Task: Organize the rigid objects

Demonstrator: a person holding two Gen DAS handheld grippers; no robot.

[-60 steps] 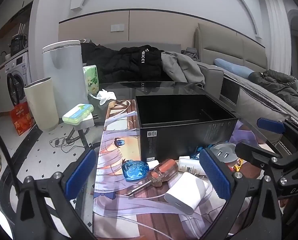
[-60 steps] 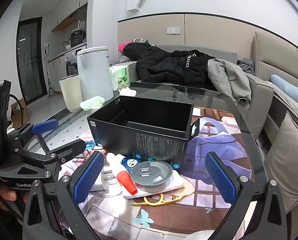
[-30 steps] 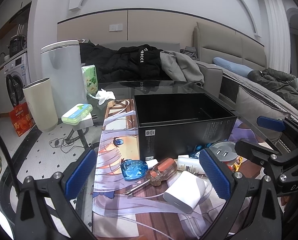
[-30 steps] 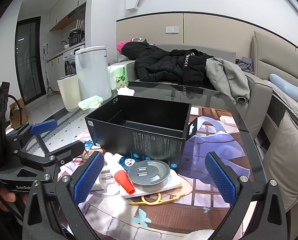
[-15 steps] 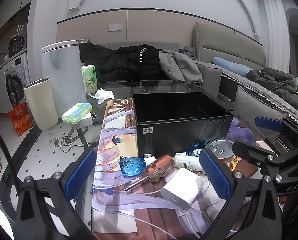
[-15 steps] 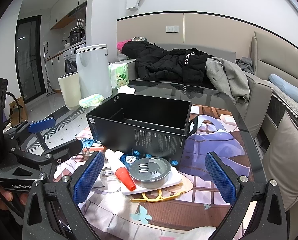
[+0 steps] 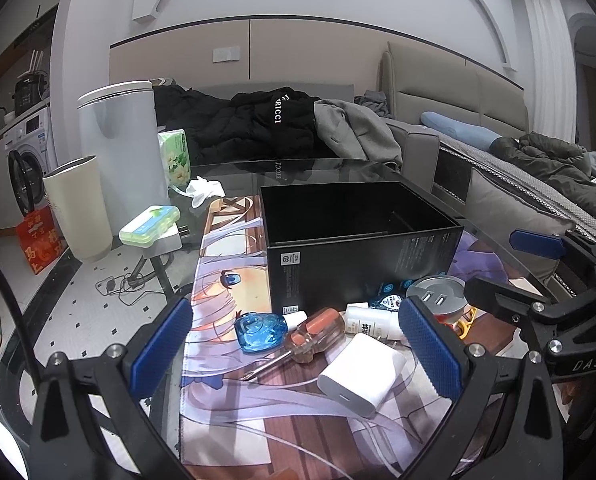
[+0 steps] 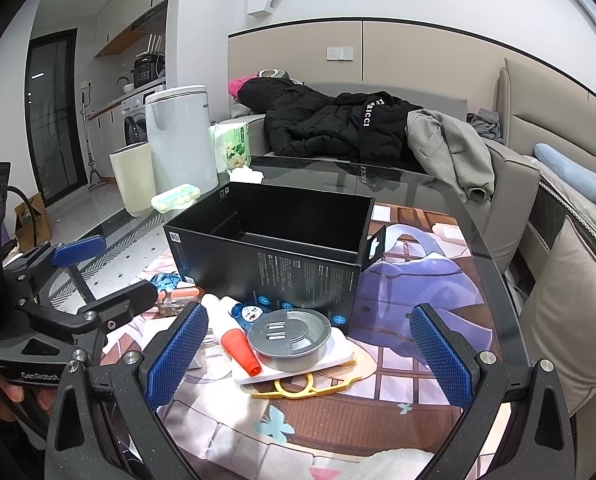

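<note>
Dark glass counter (image 7: pixel 337 172), partly covered by a printed anime-style mat (image 7: pixel 226 264). On the mat stands an open black cardboard box (image 7: pixel 357 248), upright, nothing visible inside it.

Loose items are clustered on the mat just in front of the box:
- translucent blue plastic bottle (image 7: pixel 260 330) lying on its side
- screwdriver with clear orange handle (image 7: pixel 311 334), tilted, handle beside the blue bottle
- white rectangular charger block (image 7: pixel 359 374), nearest the left wrist camera
- small white bottle with red conical cap (image 8: pixel 234 334), lying down
- round grey metal USB socket puck (image 8: pixel 289 336), sitting on a flat white plate-like piece
- yellow plastic ring-shaped tool (image 8: pixel 298 388), flat, partly under the white piece

Left gripper (image 7: pixel 294 354) hovers over the blue bottle, screwdriver and charger; its blue-padded fingers (image 7: pixel 162 342) are spread wide, holding nothing. Right gripper (image 8: pixel 305 354) hovers above the puck and red-capped bottle; fingers (image 8: pixel 439 350) likewise spread wide, nothing between them. Each gripper shows at the edge of the other's view.

Off the counter on the left side: tall white cylindrical bin (image 7: pixel 122 148), cream bucket (image 7: pixel 78 208), green-lidded case (image 7: pixel 150 226). Black puffer jacket (image 7: pixel 258 124) and grey garment (image 7: pixel 357 132) lie on the sofa behind.
</note>
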